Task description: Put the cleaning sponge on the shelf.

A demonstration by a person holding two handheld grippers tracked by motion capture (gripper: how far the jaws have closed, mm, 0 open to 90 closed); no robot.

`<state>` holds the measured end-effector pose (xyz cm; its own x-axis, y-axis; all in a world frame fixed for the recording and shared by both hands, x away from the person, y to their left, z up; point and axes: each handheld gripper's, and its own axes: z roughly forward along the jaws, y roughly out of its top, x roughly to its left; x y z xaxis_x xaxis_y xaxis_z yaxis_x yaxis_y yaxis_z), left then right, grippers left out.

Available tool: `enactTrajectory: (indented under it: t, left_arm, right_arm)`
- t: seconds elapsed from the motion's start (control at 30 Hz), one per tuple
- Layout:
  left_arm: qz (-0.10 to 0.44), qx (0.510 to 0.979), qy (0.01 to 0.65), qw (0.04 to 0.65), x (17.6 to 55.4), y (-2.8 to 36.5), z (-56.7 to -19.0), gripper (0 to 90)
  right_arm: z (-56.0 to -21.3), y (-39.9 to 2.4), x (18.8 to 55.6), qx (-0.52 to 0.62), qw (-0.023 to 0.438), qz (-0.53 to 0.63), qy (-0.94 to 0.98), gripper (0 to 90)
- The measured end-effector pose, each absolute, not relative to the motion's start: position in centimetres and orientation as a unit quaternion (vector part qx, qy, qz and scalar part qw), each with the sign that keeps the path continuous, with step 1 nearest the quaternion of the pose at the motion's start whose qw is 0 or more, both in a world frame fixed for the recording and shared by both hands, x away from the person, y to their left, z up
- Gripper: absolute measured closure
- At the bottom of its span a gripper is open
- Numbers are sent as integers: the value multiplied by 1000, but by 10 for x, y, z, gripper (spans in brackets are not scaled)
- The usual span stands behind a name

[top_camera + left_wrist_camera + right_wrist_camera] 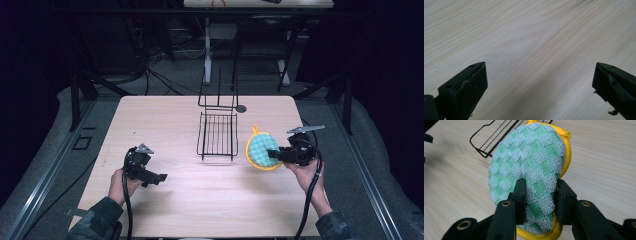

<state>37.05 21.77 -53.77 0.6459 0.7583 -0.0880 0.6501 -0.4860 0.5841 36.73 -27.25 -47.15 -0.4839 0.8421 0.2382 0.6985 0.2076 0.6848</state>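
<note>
A round pot holder (262,150) (531,165), green-and-white checked with a yellow rim, is pinched at its near edge by my right gripper (274,154) (541,200), which is shut on it and holds it just above the table, right of the rack. A black wire rack (217,132) (491,140) stands in the middle of the wooden table (165,120). At the table's left my left gripper (159,177) (540,85) hangs open over bare wood, nothing between its jaws.
A small dark round object (241,108) lies by the rack's far right corner. Beyond the table's far edge stand desk legs (207,50) and cables on the floor. Bare wood (529,37) lies under the left gripper.
</note>
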Motion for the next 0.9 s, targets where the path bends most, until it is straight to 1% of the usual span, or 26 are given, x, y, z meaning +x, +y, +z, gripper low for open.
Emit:
enactTrajectory:
  t: [0.9]
  left_arm:
    - [91,857,410,298,370,217,-537,0]
  right_arm:
    - [-459,-226,390,460,96,407,783,656]
